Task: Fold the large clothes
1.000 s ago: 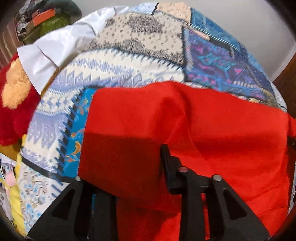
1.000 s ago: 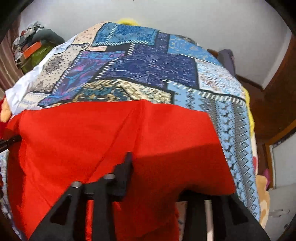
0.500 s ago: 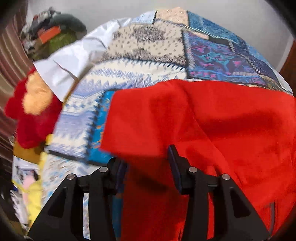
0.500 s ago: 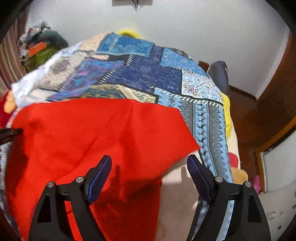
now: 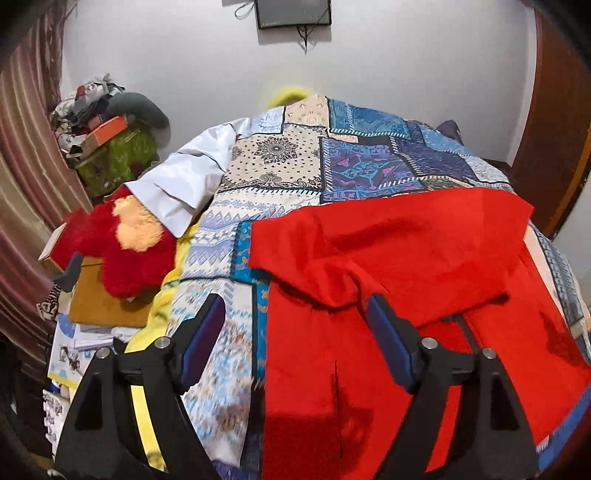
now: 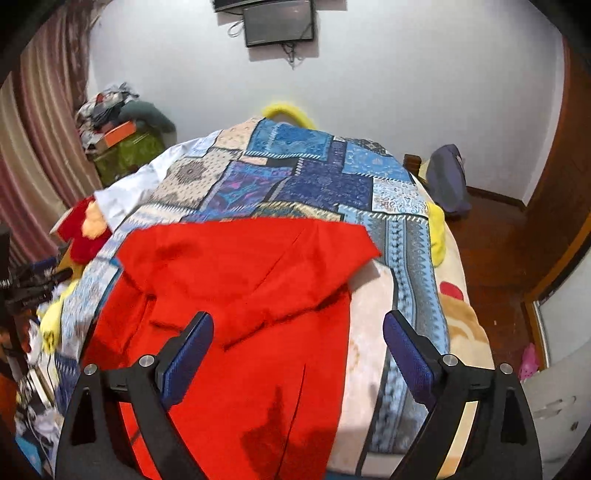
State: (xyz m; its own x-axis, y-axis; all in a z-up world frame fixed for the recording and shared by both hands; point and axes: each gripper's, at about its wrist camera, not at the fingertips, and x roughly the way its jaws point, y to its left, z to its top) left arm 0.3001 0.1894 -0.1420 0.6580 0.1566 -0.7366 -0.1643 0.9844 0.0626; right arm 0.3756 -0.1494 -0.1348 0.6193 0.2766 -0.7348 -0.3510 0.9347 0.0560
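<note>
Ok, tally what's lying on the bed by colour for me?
Red: 2, the large red cloth garment and the red plush toy.
White: 1, the white folded sheet.
Blue patchwork: 1, the patterned bedspread.
Total: 4.

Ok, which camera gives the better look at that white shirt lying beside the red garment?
The left wrist view: the white shirt lies large and sharp, its folded sleeve draped toward the red plush toy. The right wrist view shows only a small, blurred strip at the bed's left edge.

white wall (image 6: 406, 92) with mounted screen (image 6: 279, 22) (striped curtain (image 5: 26, 166) left).
</note>
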